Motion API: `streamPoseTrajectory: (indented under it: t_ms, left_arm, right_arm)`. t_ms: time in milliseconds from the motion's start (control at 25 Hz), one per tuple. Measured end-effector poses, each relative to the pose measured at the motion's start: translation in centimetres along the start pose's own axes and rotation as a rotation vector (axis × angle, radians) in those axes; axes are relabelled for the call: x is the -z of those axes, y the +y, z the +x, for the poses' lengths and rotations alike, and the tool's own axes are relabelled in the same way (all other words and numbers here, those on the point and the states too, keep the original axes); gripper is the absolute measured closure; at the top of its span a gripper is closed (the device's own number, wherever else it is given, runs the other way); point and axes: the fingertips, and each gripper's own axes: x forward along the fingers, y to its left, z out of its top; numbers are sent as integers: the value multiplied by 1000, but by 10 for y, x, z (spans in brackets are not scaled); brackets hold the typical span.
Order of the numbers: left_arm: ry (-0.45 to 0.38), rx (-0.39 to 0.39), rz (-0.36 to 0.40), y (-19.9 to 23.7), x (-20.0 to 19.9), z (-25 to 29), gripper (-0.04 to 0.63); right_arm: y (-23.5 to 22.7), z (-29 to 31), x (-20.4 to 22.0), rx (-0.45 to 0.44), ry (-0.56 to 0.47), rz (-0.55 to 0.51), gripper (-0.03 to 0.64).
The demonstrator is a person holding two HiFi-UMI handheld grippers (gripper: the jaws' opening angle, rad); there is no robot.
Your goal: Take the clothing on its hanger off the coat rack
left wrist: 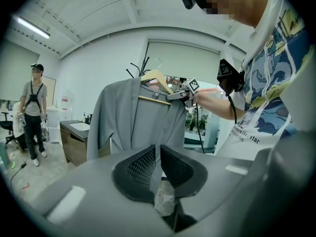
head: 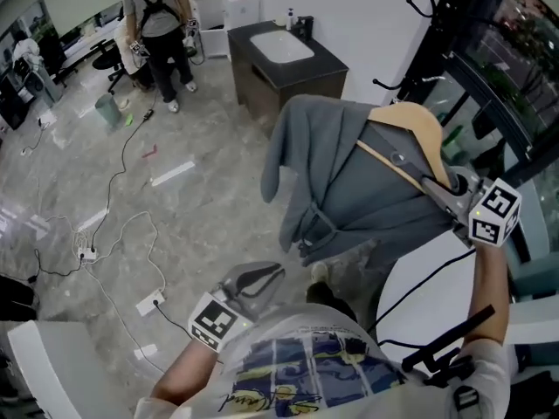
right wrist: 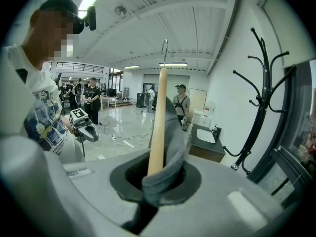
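Note:
A grey jacket hangs on a wooden hanger. My right gripper is shut on one end of that hanger, with the jacket's shoulder cloth caught in the jaws too. In the right gripper view the hanger rises straight out of the jaws, and its metal hook stands free in the air. The black coat rack is off to the right, apart from it. My left gripper is low by my body, shut on nothing, and points at the jacket.
A dark cabinet with a white sink stands behind the jacket. A person stands at the far left of the room. Cables and a power strip lie on the grey floor. Dark glass panels run along the right.

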Motion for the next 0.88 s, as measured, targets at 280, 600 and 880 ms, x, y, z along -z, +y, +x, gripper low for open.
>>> streamPoseTrajectory:
  t_ms: [280, 600, 880]
  left_arm:
    - [4, 10, -17, -7, -7, -9, 558]
    - [8, 32, -13, -12, -18, -7, 558]
    - [12, 51, -12, -22, -18, -2, 558]
  right_arm:
    - [49, 7, -5, -54, 4, -24, 611]
    - [72, 4, -4, -78, 9, -9, 611]
    - [81, -4, -1, -70, 9, -17, 611]
